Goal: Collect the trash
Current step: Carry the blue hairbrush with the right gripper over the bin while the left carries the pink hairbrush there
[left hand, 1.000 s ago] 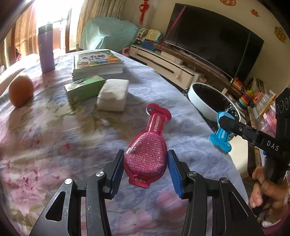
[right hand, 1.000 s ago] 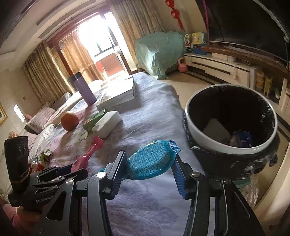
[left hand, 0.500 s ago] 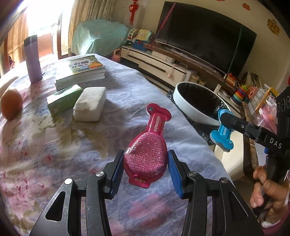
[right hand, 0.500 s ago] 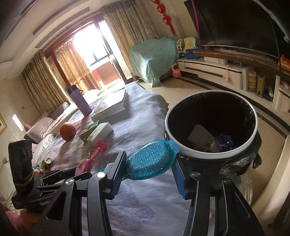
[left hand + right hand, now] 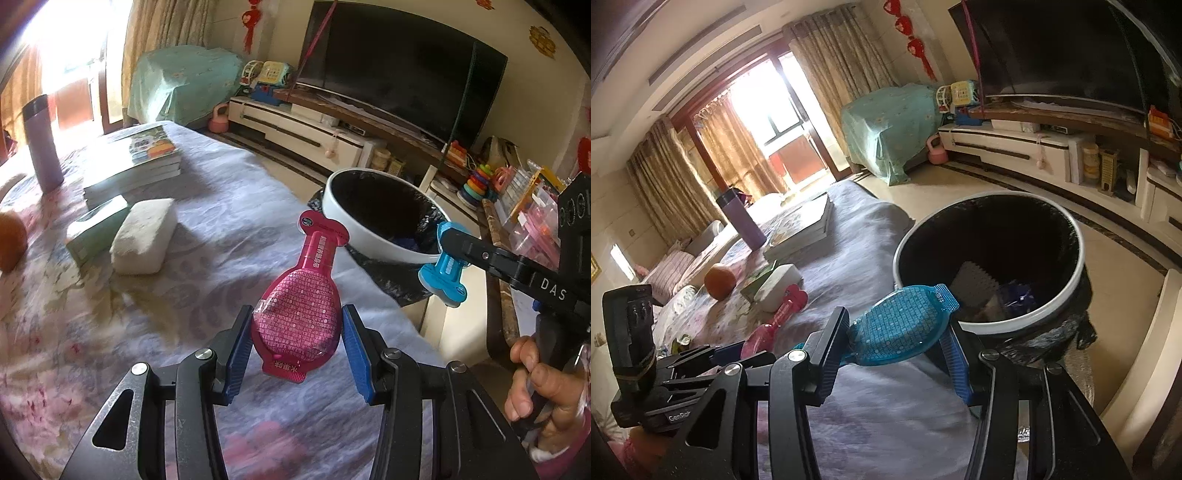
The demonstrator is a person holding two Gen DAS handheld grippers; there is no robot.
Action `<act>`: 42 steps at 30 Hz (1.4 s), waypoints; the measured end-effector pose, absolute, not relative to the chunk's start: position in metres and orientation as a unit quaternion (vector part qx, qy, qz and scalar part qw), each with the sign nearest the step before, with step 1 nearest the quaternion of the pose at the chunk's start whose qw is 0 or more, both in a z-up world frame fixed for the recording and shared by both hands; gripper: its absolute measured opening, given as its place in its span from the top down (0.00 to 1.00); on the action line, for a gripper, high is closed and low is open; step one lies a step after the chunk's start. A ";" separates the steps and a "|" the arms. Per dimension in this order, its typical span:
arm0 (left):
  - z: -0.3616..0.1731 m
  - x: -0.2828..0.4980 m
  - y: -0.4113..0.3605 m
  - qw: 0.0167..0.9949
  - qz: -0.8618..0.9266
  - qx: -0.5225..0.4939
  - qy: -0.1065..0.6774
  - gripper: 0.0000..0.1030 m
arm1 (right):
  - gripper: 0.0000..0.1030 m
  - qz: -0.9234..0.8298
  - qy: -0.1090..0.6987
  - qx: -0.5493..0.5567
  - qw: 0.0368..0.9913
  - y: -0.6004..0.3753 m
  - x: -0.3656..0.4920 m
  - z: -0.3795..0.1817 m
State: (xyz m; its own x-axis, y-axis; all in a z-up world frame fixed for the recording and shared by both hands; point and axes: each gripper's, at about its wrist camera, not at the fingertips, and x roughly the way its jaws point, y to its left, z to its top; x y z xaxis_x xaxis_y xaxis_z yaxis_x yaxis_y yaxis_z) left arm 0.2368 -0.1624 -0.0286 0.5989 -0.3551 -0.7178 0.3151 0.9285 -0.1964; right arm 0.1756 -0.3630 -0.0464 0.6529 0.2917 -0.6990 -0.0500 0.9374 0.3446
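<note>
— What is each claw carrying?

— The left claw (image 5: 297, 345) grips a pink pouch (image 5: 300, 314) by its round body, neck pointing forward, above the table (image 5: 207, 229). The right claw (image 5: 895, 345) pinches a blue pouch (image 5: 899, 330).

— Where is the bin?

— The bin (image 5: 1067, 295) stands just beside the table's edge. The blue pouch's tip hangs at its white rim; wrappers lie inside.

Home living rm: big TV (image 5: 402, 70) on stand, curtains (image 5: 846, 66), kids' toys (image 5: 476, 182).
</note>
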 end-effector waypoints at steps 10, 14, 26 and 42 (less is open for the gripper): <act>-0.026 0.250 -0.186 0.891 -0.206 -0.011 0.404 0.56 | 0.51 0.072 0.398 0.153 0.902 -0.391 0.180 -0.042; -0.024 0.255 -0.197 0.891 -0.212 -0.005 0.402 0.56 | 0.51 0.065 0.395 0.154 0.903 -0.401 0.184 -0.041; -0.018 0.276 -0.222 0.891 -0.224 0.007 0.395 0.56 | 0.51 0.049 0.394 0.150 0.906 -0.429 0.198 -0.041; -0.023 0.318 -0.253 0.884 -0.232 0.015 0.406 0.56 | 0.51 0.036 0.401 0.132 0.906 -0.446 0.224 -0.046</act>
